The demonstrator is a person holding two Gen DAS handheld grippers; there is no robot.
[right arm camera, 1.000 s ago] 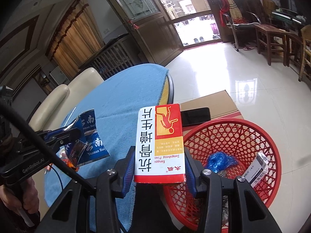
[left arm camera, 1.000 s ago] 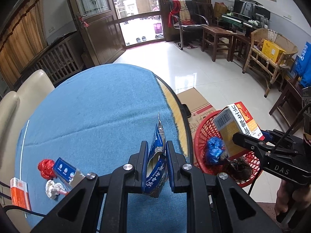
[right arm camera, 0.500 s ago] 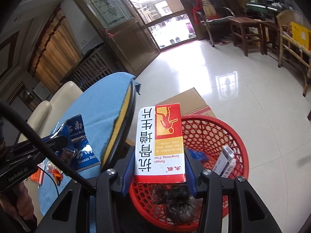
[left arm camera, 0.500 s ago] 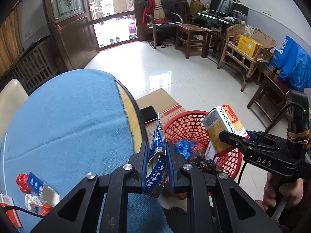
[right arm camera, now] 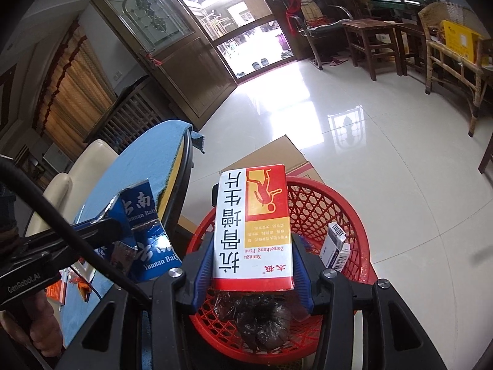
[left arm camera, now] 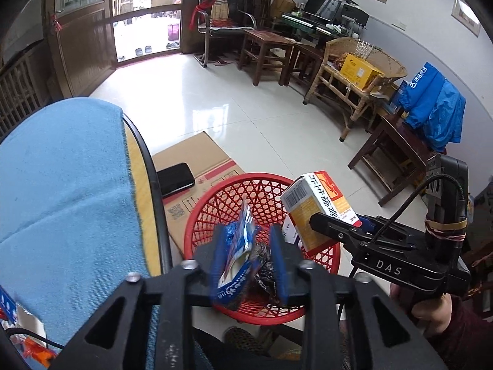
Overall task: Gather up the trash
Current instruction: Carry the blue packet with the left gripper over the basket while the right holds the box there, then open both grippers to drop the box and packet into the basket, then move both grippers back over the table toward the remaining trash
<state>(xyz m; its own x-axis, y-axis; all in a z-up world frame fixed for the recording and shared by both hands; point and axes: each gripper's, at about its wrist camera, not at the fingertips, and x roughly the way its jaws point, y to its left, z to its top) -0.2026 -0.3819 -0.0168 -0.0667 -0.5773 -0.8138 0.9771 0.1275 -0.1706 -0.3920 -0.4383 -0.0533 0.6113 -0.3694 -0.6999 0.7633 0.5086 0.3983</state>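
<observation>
On the tiled floor, right of the blue table (left arm camera: 61,191), stands one red basket (left arm camera: 215,206). The left gripper (left arm camera: 248,262) has just been spreading, one blue packet (left arm camera: 237,246) loose between its jaws. The right gripper (right arm camera: 252,265) pinches one box (right arm camera: 252,225).

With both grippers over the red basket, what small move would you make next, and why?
Probably open the right gripper to drop the box. The left gripper has just been opening, its pads now clear of the blue packet, which hangs loose between them above the basket. The box, clamped, also sits over the basket, so releasing it should land it inside.
</observation>
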